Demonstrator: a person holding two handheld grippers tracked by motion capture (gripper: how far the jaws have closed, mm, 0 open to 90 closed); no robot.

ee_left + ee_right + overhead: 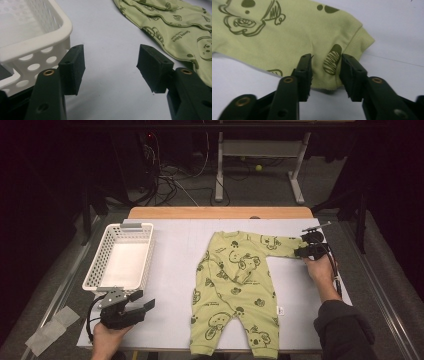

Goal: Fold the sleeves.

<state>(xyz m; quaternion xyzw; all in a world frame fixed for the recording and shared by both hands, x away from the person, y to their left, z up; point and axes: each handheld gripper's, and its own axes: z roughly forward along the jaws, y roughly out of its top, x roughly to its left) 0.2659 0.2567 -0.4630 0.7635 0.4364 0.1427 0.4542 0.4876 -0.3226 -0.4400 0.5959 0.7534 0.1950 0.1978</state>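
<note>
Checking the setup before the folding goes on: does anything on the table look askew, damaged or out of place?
One thing: the green baby romper lies unevenly. Its left sleeve is folded in across the chest, while its right sleeve stretches out flat toward the right gripper. The white basket sits upright and looks intact.

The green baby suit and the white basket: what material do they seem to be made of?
The green baby suit looks like soft knitted cotton, matte, with a ribbed cuff and printed dark animal figures; the fibre itself cannot be confirmed. The white basket appears to be moulded plastic, smooth and slightly glossy, its walls pierced with regular round holes.
</note>
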